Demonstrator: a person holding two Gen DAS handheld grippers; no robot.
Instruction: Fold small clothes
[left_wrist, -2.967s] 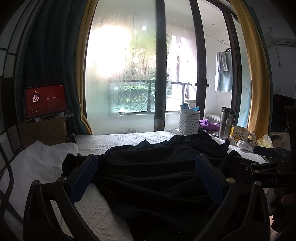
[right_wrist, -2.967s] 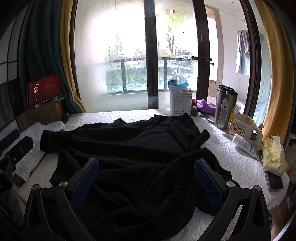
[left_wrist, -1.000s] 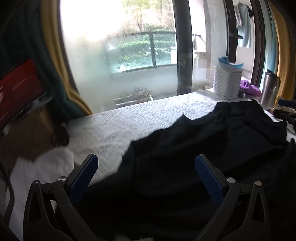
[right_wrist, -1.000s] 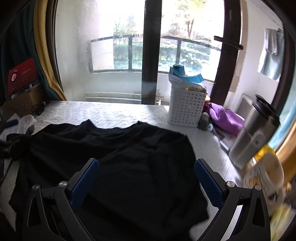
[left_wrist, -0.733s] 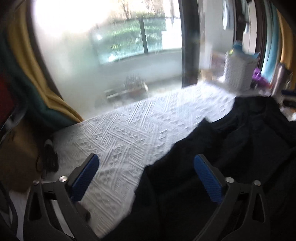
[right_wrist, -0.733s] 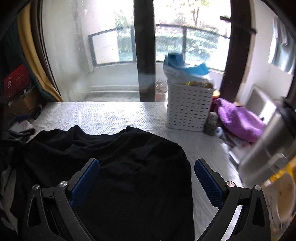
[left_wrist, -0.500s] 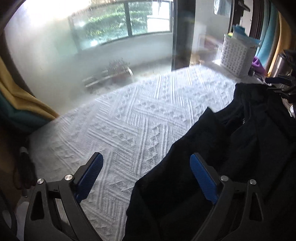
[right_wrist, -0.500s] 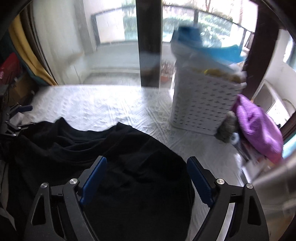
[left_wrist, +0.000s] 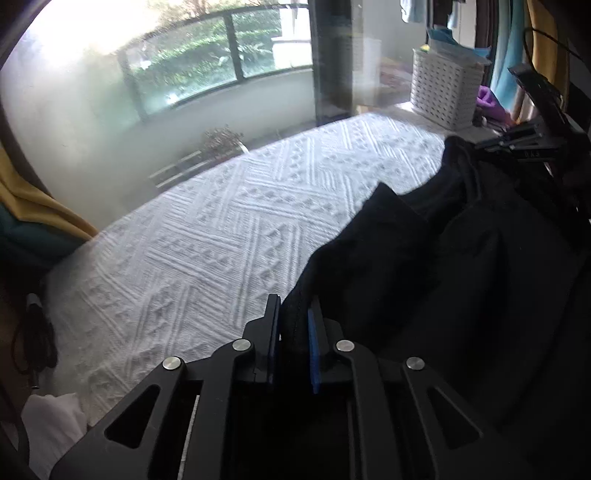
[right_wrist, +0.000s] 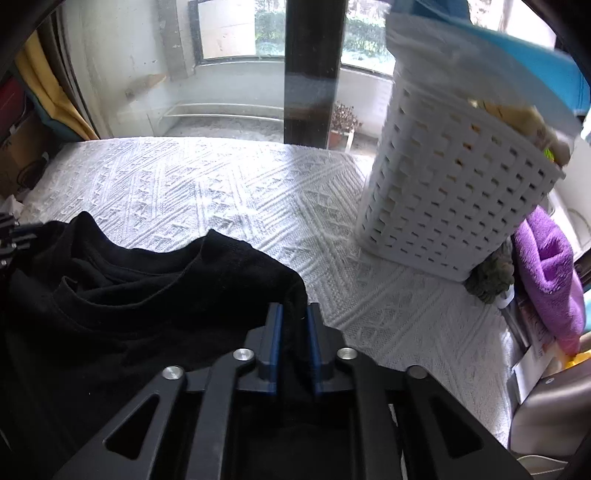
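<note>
Your left gripper (left_wrist: 293, 314) and right gripper (right_wrist: 293, 321) each clamped on the black shirt (right_wrist: 147, 295), white basket (right_wrist: 454, 195) upper right beside it.

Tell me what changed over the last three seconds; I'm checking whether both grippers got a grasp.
Both moved forward over the black garment to its far edge and closed: the left gripper and right gripper each went from open to pinching black fabric. The white basket and white textured cover stayed put.
</note>
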